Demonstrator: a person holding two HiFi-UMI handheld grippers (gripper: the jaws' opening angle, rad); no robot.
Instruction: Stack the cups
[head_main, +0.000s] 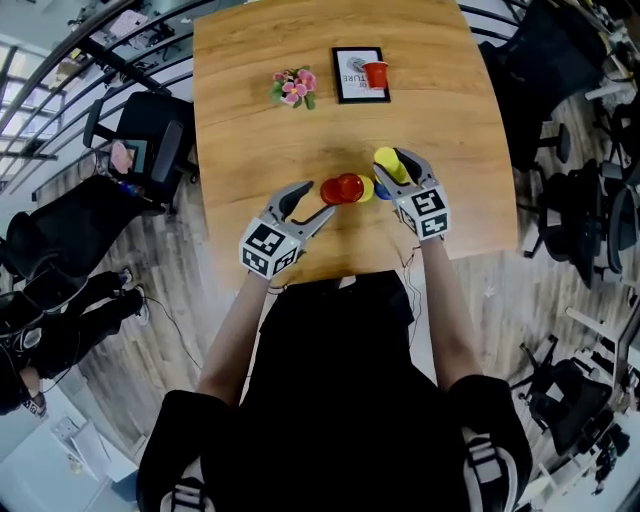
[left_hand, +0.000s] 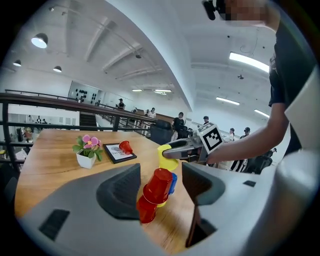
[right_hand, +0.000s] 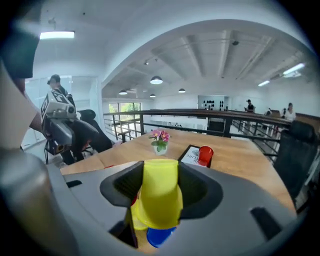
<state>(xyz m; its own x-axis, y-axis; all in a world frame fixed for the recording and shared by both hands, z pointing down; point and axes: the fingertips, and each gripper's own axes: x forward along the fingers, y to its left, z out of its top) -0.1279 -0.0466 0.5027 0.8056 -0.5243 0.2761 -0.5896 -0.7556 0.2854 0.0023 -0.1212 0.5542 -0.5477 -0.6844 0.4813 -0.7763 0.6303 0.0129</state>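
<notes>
Right gripper (head_main: 400, 170) is clamped on a yellow cup (right_hand: 160, 192), holding it up off the wooden table (head_main: 250, 150) at the near right of the cluster. The wider end seems to point down. Under it I see a blue cup (right_hand: 159, 236) and a second yellow cup (head_main: 366, 188). Just left of those are two red cups (head_main: 343, 188), apparently nested and tipped over. Left gripper (head_main: 312, 202) sits just left of the red pair, jaws apart and pressing on nothing.

I judge this as mid-stack: one cup lifted, not yet placed. Next I need to line the yellow cup up over its target in the cluster, lower it squarely and only then let go. Another red cup (head_main: 375, 73) waits far off on the picture frame (head_main: 352, 85).
</notes>
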